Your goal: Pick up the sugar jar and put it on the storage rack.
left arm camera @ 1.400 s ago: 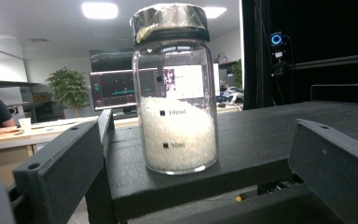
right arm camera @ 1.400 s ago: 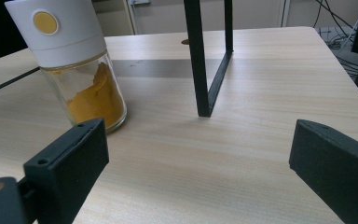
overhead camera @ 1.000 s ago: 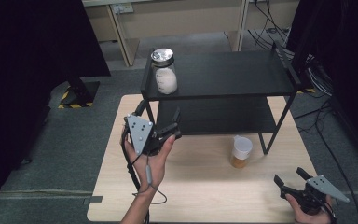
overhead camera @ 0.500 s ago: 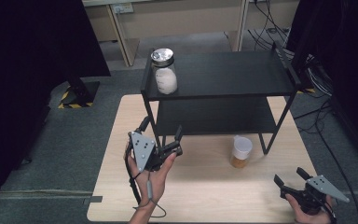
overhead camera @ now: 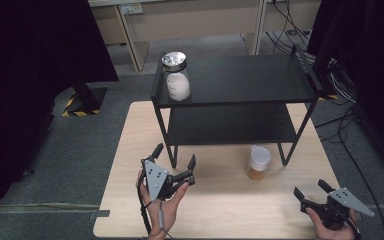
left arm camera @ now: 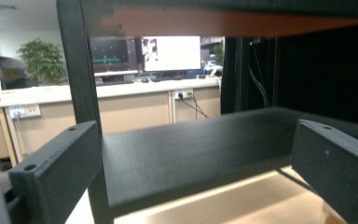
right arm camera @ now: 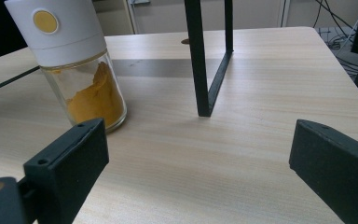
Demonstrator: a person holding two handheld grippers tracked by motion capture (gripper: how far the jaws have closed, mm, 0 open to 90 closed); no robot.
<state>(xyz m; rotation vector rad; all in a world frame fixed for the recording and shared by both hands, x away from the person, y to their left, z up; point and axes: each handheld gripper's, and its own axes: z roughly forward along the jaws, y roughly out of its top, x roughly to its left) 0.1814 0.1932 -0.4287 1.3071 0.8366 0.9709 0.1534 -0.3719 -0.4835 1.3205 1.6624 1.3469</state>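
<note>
Right gripper (overhead camera: 314,194) idling at counter's (overhead camera: 130,150) near right corner, fingers released, facing turmeric jar (overhead camera: 258,163) standing beside rack's (overhead camera: 240,80) front right leg. Left gripper (overhead camera: 175,159) fingers released, empty. Next move likely: advancing, straddling jar, clenching.

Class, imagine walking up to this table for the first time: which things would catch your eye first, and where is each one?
The black two-tier shelf dominates the far half of the wooden table, with a metal-lidded jar of white powder on its top left corner. A white-capped jar of orange powder stands on the table by the shelf's front right leg. Nearer the person, the left gripper and right gripper are both open, holding nothing.
</note>
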